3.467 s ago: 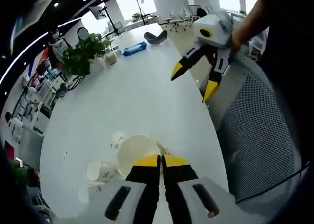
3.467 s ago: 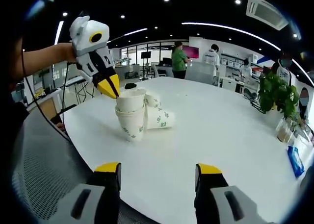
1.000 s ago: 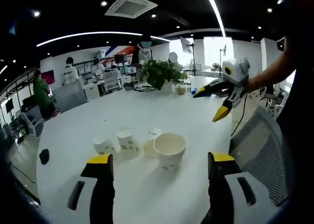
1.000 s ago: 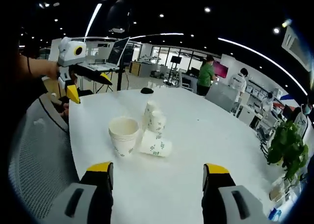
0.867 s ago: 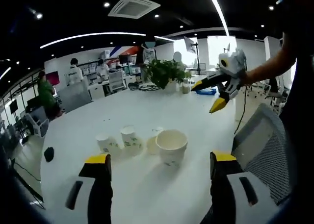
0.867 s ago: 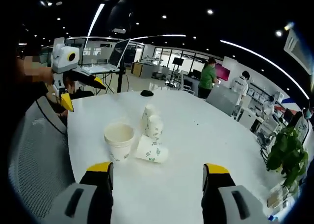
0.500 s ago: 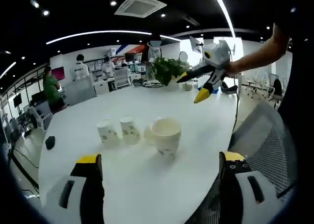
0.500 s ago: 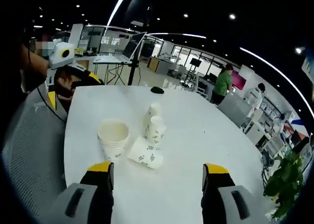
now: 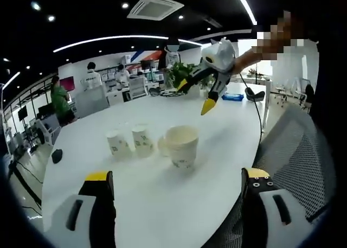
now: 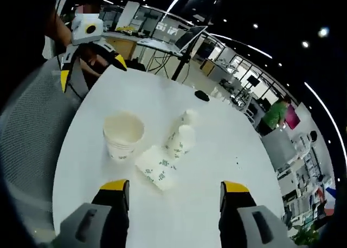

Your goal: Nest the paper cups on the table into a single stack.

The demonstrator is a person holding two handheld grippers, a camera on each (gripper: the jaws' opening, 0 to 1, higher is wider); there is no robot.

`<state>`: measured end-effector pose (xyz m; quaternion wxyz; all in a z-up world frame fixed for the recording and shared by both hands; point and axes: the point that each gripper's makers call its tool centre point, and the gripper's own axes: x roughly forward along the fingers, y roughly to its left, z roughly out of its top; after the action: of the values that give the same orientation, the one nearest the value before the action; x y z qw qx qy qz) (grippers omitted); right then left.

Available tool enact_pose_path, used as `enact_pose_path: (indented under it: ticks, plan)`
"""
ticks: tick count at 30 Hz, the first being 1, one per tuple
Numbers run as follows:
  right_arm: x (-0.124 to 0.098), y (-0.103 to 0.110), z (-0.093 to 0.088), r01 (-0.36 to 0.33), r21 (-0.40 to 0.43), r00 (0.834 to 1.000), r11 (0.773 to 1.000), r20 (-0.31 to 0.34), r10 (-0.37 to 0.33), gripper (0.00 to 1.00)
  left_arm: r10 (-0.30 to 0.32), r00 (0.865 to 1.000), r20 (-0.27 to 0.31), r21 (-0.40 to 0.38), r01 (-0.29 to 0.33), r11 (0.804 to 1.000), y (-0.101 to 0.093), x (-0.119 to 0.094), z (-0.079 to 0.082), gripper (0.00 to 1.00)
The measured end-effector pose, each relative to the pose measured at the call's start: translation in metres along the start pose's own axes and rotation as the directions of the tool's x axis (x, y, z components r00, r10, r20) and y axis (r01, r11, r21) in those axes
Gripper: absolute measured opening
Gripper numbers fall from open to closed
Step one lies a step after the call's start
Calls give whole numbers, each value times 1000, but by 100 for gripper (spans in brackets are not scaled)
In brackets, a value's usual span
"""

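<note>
Cups are waiting at centre frame, a stack [image 10: 123, 135] upright, one on its side [image 10: 157, 169] and liable to roll off the white worktop [image 10: 217, 150] if nudged, while both left claw [image 9: 176, 196] and right claw [image 10: 173, 196] are gaping wide, empty.

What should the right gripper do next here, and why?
Probably lower the right gripper onto the cup lying on its side, the nearest one straight ahead between its open, empty jaws. The upright stack stands just beside it, mouth up, ready to receive it. Two more cups stand beyond. The left gripper hangs open off the table's edge.
</note>
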<state>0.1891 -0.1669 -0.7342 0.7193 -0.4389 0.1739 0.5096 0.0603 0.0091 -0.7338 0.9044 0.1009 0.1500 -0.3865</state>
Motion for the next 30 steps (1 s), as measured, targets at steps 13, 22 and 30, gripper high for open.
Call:
enact_pose_path:
  ticks: [13, 22, 30]
  plan:
    - [40, 5, -8, -147, -204, 988, 968, -80, 133, 61, 26, 998, 49, -45, -24, 999, 1, 0, 13, 99]
    - [59, 10, -12, -224, -330, 971, 917, -152, 182, 54, 16, 1000, 24, -29, -16, 999, 0, 0, 8, 95]
    - [76, 17, -24, -311, -412, 944, 856, -235, 230, 51, -18, 1000, -13, 18, 19, 1000, -7, 4, -1, 94]
